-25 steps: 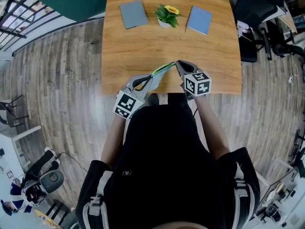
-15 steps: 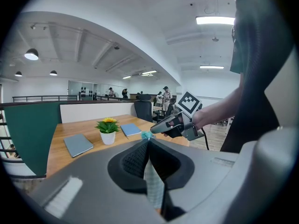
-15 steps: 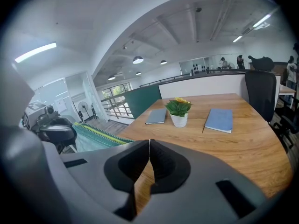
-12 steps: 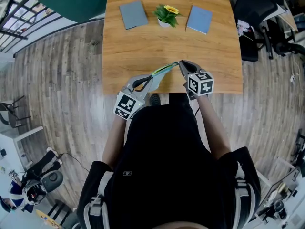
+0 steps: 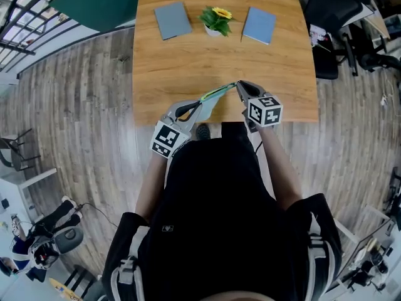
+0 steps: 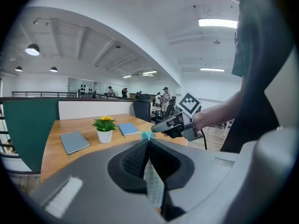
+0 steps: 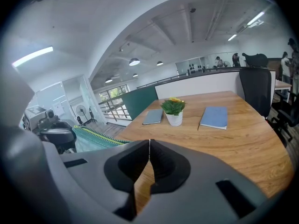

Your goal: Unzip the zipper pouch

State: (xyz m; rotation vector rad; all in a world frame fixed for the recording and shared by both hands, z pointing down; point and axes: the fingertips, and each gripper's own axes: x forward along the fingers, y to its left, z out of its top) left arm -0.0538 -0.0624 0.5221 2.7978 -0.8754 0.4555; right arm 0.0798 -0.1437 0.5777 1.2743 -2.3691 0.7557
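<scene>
A green-striped zipper pouch is stretched between 2 handheld grippers above the near edge of a wooden table. The left gripper is clenched on the pouch's near end (pale fabric shows between its jaws). The right gripper is pinched tight at the far end, by a teal tuft. Farther back sit a potted plant and 2 blue notebooks.

Ahead of both pairs of jaws the table lies bare, free to pass over. Well beyond them a potted plant stands between a grey notebook and a blue notebook. From one pair to the other, the stretched pouch bars the gap.
</scene>
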